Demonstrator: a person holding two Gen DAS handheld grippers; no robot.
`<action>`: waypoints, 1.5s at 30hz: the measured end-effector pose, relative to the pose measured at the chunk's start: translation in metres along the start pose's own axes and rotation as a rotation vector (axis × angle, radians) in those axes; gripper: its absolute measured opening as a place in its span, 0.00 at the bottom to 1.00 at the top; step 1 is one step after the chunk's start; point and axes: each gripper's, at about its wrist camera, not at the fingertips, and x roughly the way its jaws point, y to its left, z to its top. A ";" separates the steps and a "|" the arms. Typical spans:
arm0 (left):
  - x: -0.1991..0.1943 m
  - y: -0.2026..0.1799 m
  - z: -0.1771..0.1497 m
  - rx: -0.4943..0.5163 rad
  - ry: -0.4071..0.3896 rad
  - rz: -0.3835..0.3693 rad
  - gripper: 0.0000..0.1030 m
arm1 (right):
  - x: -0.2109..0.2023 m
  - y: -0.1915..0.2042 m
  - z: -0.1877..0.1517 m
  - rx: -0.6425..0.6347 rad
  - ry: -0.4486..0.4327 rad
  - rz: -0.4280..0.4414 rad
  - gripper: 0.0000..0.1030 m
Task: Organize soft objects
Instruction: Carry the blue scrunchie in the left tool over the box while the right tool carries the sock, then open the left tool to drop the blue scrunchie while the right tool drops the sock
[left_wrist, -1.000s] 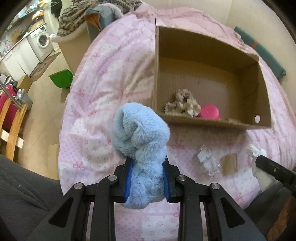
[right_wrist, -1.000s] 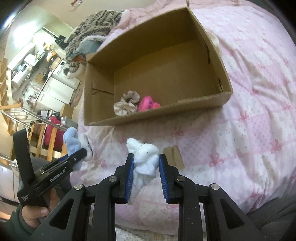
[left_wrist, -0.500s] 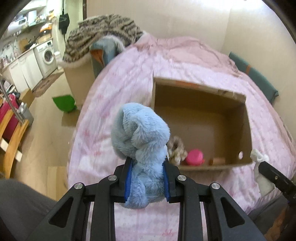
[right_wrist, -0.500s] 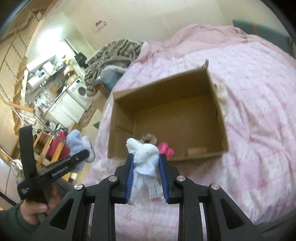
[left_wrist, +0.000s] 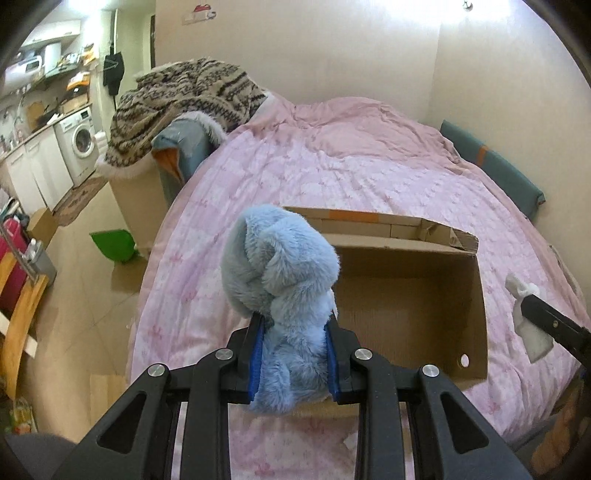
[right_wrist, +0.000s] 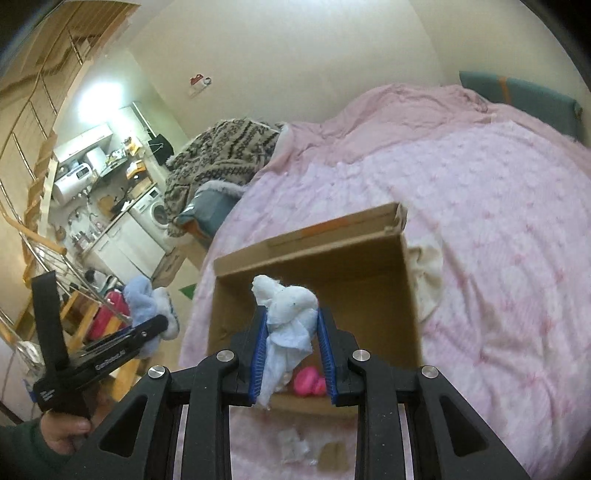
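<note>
My left gripper (left_wrist: 294, 354) is shut on a fluffy light-blue soft toy (left_wrist: 280, 273), held up in front of the open cardboard box (left_wrist: 413, 291) on the pink bed. My right gripper (right_wrist: 293, 354) is shut on a white cloth toy (right_wrist: 288, 314) above the same box (right_wrist: 314, 266). A pink soft object (right_wrist: 308, 382) lies in the box near its front wall. The left gripper with the blue toy (right_wrist: 147, 306) shows at the left of the right wrist view. The white toy (left_wrist: 528, 317) shows at the right edge of the left wrist view.
The pink quilt (left_wrist: 351, 166) covers the bed. A patterned blanket (left_wrist: 177, 99) is heaped on a chair at the bed's far left. A teal cushion (left_wrist: 495, 170) lies along the wall. A clear wrapper (right_wrist: 293, 446) and a cardboard scrap (right_wrist: 332, 456) lie before the box.
Both grippers have risen and tilted up with their toys still held. The box now sits lower and smaller in both views, and more of the room and wall shows.
</note>
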 end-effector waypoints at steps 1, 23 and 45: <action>0.003 -0.002 0.002 0.008 -0.005 0.002 0.24 | 0.004 -0.002 0.002 -0.011 -0.002 -0.010 0.27; 0.087 -0.031 -0.023 0.095 0.060 -0.056 0.27 | 0.081 -0.040 -0.032 0.037 0.205 -0.129 0.27; 0.094 -0.031 -0.029 0.097 0.099 -0.054 0.31 | 0.098 -0.041 -0.037 0.032 0.270 -0.160 0.27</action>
